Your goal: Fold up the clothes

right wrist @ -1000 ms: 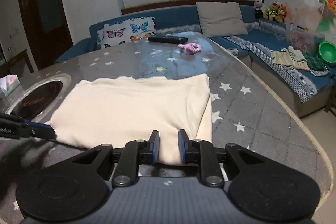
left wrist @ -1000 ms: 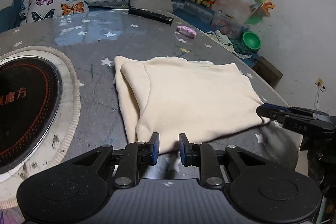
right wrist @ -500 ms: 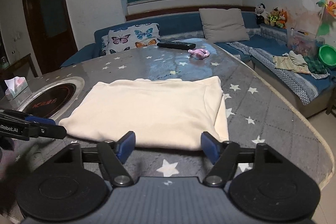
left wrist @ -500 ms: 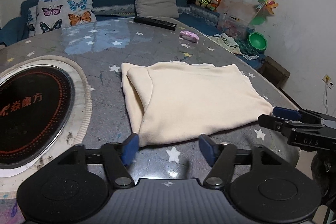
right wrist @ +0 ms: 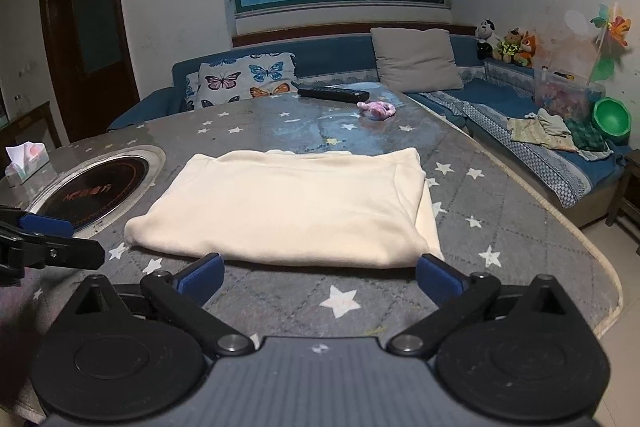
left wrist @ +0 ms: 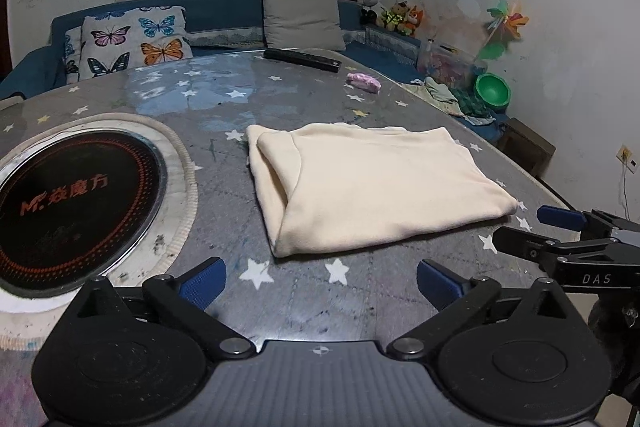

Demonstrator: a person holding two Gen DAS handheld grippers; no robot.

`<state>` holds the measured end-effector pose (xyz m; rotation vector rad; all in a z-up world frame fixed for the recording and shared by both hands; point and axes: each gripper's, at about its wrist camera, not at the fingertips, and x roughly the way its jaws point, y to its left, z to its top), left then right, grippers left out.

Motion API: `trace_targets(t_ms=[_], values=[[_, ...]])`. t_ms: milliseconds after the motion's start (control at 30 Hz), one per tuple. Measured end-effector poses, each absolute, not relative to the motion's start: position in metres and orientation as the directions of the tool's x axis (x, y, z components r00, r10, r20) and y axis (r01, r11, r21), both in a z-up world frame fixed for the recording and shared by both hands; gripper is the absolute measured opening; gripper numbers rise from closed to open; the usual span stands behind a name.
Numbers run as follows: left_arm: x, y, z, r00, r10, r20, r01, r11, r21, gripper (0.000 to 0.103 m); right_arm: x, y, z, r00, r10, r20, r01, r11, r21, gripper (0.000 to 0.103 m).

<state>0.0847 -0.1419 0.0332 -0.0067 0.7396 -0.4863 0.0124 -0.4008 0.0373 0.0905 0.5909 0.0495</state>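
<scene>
A cream garment [left wrist: 372, 183] lies folded into a flat rectangle on the grey star-patterned table [left wrist: 320, 291]; it also shows in the right wrist view [right wrist: 288, 207]. My left gripper [left wrist: 320, 281] is open and empty, a little short of the garment's near edge. My right gripper [right wrist: 320, 277] is open and empty, just short of the garment's near edge. The right gripper also shows at the right of the left wrist view [left wrist: 524, 227], and the left gripper at the left of the right wrist view [right wrist: 76, 239].
A round black induction hob [left wrist: 68, 199] is set into the table at the left. A black remote [left wrist: 302, 60] and a pink toy [left wrist: 363, 82] lie at the far end. A tissue box [right wrist: 25, 163] stands far left. A blue sofa [right wrist: 540, 147] runs behind and to the right.
Both grippers have let go of the garment's near edge, opened wide and drawn back and upward. The garment stays folded flat on the table.
</scene>
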Motion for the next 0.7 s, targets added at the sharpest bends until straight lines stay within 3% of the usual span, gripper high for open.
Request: trace_targets(t_ms=[700], values=[[0.064,-0.110,0.017,0.637,-0.393,-0.663,0.365,0.912,-0.190,0.103,-0.002,-0.362,0.025,0.806,0.020,-0.592,0.022,0.998,0.064,0.103]])
